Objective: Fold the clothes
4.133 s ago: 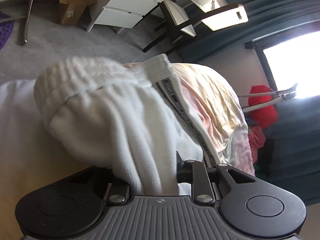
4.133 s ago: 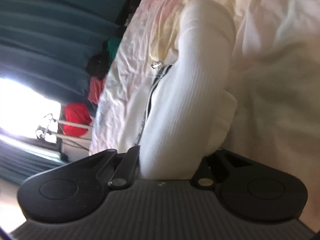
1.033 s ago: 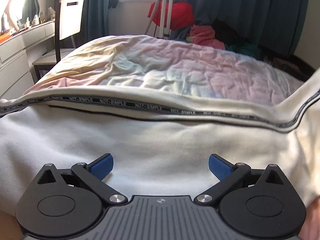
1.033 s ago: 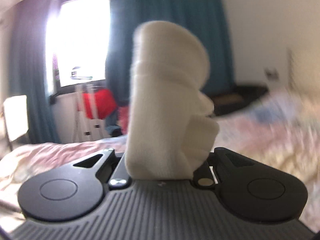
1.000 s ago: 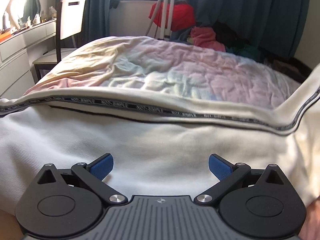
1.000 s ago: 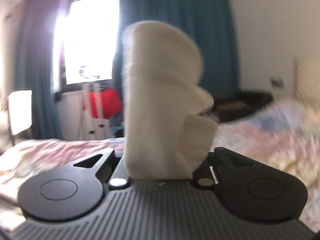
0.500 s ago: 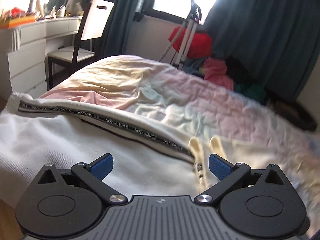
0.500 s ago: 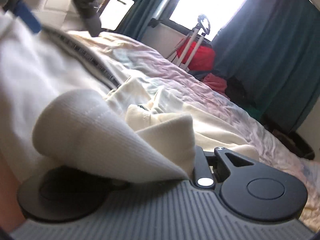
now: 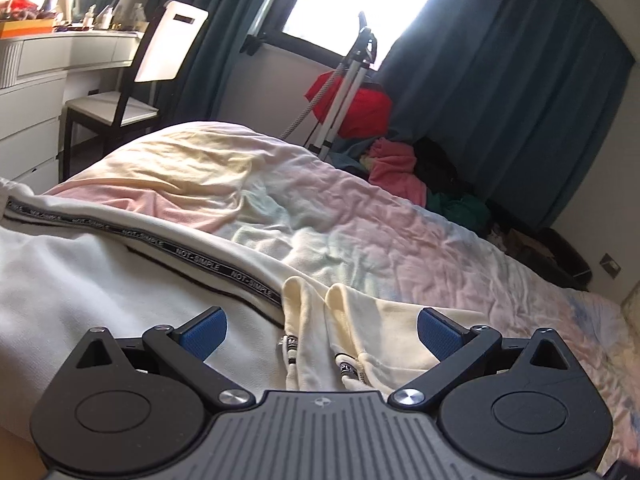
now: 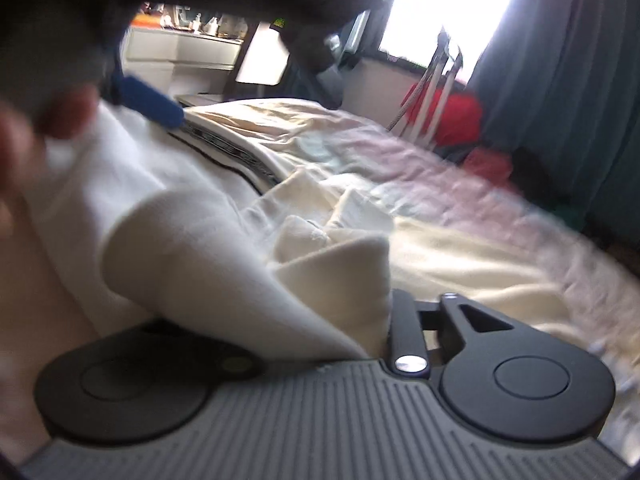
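The white garment lies spread across the near end of the bed, so the fold looks partly made: one layer seems laid over, with its black lettered tape running from nine o'clock in toward the middle of the left wrist view. Squaring up and further folds appear to remain.

The left tool stands wide and empty, its blue pads well apart above the cloth. Between them, at about six o'clock, lie two cream drawstring ends with printed tips. The fabric is a soft, finely ribbed knit, thick enough to hold rounded rolls instead of sharp creases.

In the right wrist view, the right tool has a bulky wad of the same knit between its jaws, which are opening; the pads are hidden, so I cannot tell whether they still press on it. The wad drapes over the tool's left side toward nine o'clock. The bed cover beyond is thin, crinkled and pastel-mottled.
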Demonstrator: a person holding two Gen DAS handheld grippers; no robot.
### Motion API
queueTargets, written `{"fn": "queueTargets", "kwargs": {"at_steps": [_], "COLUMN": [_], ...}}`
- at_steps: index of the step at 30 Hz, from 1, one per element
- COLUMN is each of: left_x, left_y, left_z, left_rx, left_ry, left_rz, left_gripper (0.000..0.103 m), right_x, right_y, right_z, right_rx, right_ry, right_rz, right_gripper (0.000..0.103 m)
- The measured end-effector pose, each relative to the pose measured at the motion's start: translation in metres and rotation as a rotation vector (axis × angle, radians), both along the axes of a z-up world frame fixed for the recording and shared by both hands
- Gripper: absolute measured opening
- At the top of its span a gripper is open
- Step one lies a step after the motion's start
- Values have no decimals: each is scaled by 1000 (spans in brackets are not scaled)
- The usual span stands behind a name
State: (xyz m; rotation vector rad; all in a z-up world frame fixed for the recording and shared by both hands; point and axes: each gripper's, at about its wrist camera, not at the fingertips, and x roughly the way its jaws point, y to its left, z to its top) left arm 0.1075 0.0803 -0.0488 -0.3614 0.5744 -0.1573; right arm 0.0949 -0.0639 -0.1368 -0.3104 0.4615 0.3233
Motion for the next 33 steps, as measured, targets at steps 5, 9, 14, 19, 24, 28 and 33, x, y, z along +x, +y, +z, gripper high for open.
{"fn": "queueTargets", "kwargs": {"at_steps": [5,9,14,19,24,28,33], "left_x": [-9,-23,-47,-56,-55,-51,-33], "left_y": [-2,-3,-5,-32,-59,-66,-60], "left_z": [3,10,17,10,-2,-17,-38], "left_rx": [6,24,53,134,196,167,147], "left_ry": [-28,-39,-38,-13,6,20,89], "left_rz": [-17,-24,-67,-183,-283,-364,-367], "left_gripper": [102,102,101,93,79,68,50], "right_x": [-26,-48,-22,28,69,111,165], "right_y": [-31,-65,-120,-145,-135,-100,-41], "right_z": [27,54,68,53,61,75,50], "right_rx": [166,341,659,735,664,550,371], "right_ry": [169,208,235,305,335,391,504], "right_rz": [139,202,85,-62,-78,-18,-28], "right_gripper": [80,79,79,75,72,68,63]}}
